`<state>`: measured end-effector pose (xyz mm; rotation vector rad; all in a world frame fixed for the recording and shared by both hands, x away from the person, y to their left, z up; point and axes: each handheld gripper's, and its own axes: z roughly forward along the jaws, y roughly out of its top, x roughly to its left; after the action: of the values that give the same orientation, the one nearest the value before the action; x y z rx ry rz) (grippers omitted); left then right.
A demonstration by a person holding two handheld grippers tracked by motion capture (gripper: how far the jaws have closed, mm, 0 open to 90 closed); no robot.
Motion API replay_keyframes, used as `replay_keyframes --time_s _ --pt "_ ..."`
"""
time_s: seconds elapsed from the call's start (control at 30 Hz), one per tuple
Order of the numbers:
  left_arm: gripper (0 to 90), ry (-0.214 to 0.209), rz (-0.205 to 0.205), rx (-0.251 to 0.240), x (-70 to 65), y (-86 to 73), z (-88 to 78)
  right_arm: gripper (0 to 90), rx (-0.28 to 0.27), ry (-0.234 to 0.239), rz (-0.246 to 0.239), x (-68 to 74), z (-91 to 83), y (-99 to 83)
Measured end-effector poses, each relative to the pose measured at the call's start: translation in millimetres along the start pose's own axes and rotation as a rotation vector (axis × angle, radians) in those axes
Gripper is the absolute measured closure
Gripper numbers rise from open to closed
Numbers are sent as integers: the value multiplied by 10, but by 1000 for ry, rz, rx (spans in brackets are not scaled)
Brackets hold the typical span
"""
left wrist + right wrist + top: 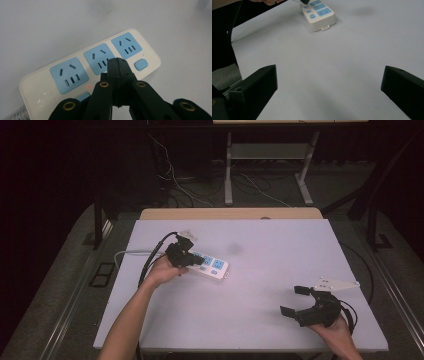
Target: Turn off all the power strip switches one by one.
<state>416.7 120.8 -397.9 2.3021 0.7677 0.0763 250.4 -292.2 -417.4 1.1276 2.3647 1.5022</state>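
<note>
left tongs (pixel 117 62) closed, empty, tips over power strip (pixel 90 72) near switch (pixel 141 64). right tongs (pixel 295 301) open, idle on worktop (pixel 250 310). step: pressing switch; next, lower tips squarely.

Power strip (pixel 75 82) cord end cut off; lower button part-hidden by jaws.

White power strip (pixel 105 65) with blue sockets (pixel 69 75), black gripper (pixel 117 63)

Both tongs are matte black plastic. The left tongs (pixel 117 62) have angular linkage arms with brass-ringed screw holes. The right tongs (pixel 295 301) carry thick, blocky black jaws. Each bears a pale grey three-cornered plate and trails a black cable. The forearms are bare, without sleeves.
</note>
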Motion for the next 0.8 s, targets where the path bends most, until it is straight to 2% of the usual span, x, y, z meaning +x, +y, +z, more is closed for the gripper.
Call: replay_keyframes --time_s 0.8 --pt "894 -11 -4 29 5 -46 135 4 4 1 -4 4 9 -1"
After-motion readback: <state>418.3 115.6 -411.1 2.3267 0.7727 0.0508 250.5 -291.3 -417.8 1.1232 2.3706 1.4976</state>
